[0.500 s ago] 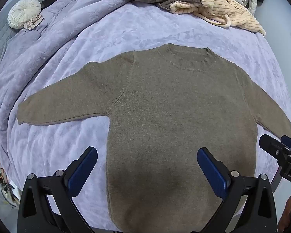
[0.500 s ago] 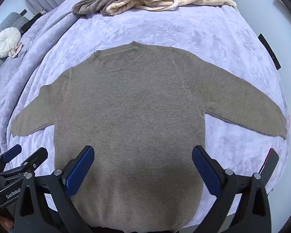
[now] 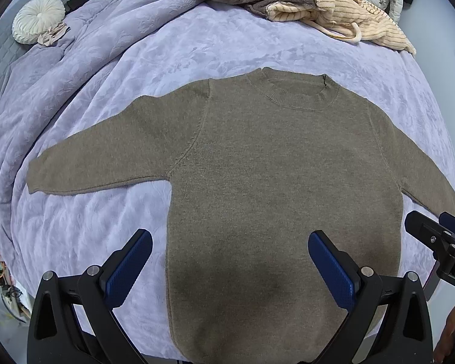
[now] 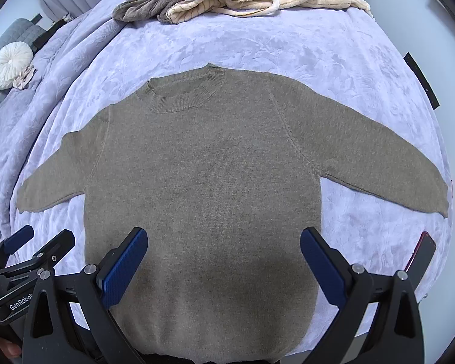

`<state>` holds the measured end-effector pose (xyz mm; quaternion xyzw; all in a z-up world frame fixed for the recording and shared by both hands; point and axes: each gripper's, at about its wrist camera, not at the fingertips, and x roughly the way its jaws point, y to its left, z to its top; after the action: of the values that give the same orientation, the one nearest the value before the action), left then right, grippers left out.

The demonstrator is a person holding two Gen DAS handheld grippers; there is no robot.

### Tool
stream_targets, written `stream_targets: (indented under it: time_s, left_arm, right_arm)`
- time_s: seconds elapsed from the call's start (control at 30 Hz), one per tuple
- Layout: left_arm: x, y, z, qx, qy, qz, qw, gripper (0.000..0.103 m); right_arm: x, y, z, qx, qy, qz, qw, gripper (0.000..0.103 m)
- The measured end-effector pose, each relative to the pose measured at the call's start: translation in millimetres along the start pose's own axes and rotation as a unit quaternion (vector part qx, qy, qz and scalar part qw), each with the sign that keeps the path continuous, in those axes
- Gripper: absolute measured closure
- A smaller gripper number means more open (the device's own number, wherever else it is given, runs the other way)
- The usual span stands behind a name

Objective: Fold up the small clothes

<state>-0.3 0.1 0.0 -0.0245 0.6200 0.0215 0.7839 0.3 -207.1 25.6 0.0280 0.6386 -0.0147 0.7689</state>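
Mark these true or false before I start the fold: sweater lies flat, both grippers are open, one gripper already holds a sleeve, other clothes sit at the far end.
1. The olive sweater lies flat with sleeves spread. True.
2. The left gripper and right gripper are open. True.
3. One gripper holds a sleeve. False: neither grips anything.
4. The pile of clothes lies beyond the collar. True.
5. The sweater is folded in half. False: it is unfolded.

A lavender bed [image 3: 233, 45] carries a flat olive sweater [image 3: 276, 176] (sleeves spread) and heaped clothes [image 3: 303, 3].
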Motion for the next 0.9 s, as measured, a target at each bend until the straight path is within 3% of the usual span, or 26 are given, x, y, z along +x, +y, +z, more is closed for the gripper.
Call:
stream_targets:
  time_s: [0.9]
  left_arm:
    - [3.7, 2.3, -9.0, -0.002, 0.0, 0.002, 1.0, 0.0]
  right_arm:
    - [0.0, -0.4, -4.0, 0.0, 0.002, 0.0, 1.0, 0.002]
